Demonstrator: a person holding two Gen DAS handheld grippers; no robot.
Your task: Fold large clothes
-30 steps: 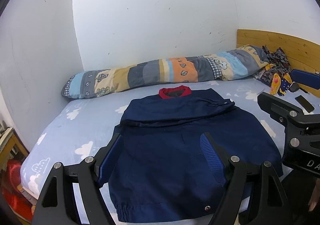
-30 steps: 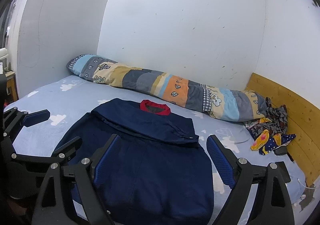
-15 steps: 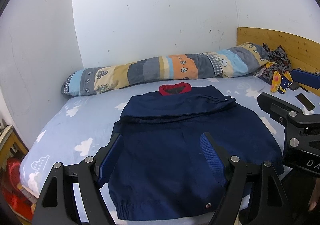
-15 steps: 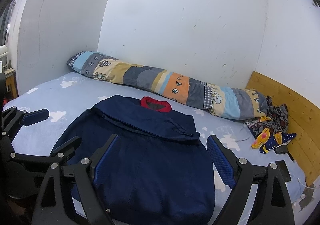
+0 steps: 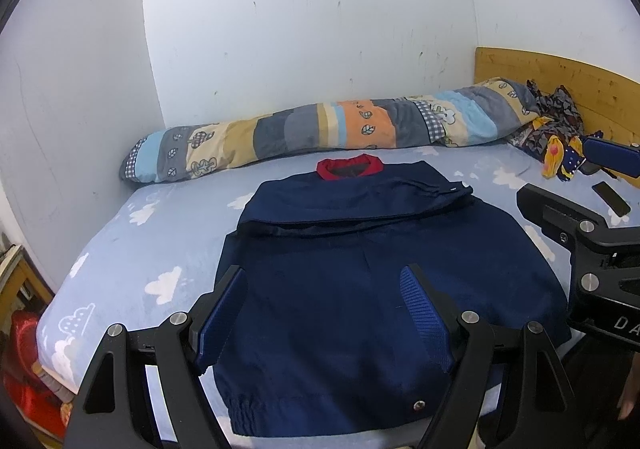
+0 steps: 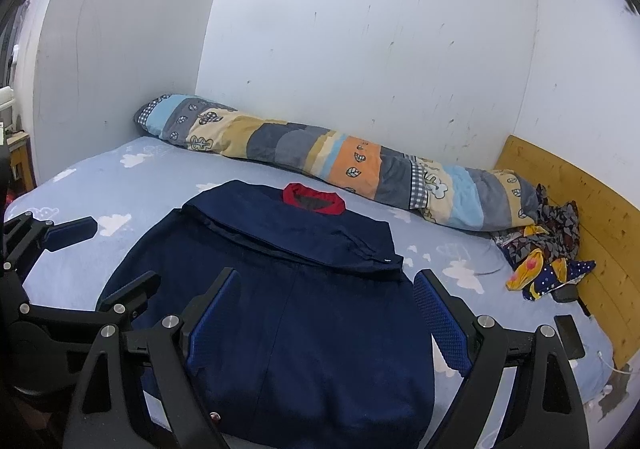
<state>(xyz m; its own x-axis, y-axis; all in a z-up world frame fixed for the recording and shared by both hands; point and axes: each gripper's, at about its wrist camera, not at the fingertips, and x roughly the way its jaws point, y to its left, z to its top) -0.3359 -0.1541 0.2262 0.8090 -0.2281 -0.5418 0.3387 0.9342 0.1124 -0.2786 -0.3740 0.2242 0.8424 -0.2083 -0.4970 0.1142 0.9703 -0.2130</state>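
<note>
Left gripper [image 5: 324,313] and right gripper [image 6: 326,319] held side by side over navy jacket [image 5: 372,285], jaws spread wide, empty. Jacket spread flat on bed [image 5: 120,245], sleeves folded across. Phone [image 5: 611,199] clear only from left wrist.

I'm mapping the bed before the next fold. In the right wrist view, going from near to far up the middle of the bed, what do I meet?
Right gripper → navy jacket → red collar → long patchwork bolster → white wall.
</note>
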